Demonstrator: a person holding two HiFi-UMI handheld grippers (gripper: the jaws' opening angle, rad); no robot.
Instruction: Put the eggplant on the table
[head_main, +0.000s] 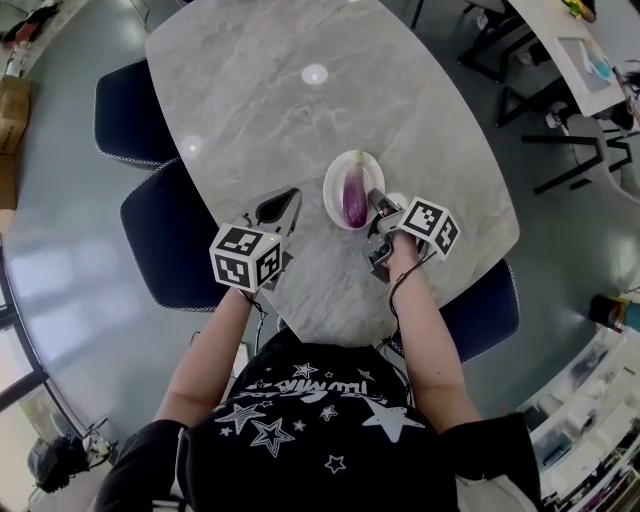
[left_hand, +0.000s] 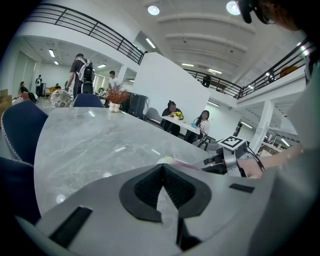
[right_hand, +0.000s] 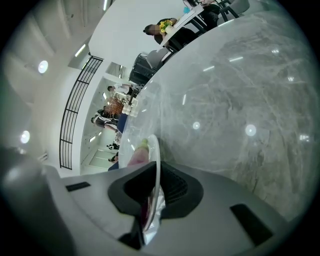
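Note:
A purple eggplant (head_main: 355, 200) with a pale green stem lies on a small white plate (head_main: 338, 174) on the grey marble table (head_main: 260, 90), close to the near edge. My right gripper (head_main: 377, 202) is at the plate's right rim; in the right gripper view its jaws (right_hand: 152, 167) are shut on the plate's rim (right_hand: 156, 150), with the eggplant (right_hand: 134, 157) showing pink just beyond. My left gripper (head_main: 281, 208) rests left of the plate, apart from it, shut on nothing (left_hand: 162, 169). From the left gripper view the plate (left_hand: 167, 161) and the right gripper (left_hand: 227, 159) show low on the right.
Dark blue chairs (head_main: 135, 115) (head_main: 165, 235) stand along the table's left side and another (head_main: 490, 305) at the near right. Black chairs and a white table (head_main: 575, 50) stand at the upper right. People sit and stand far off in the hall.

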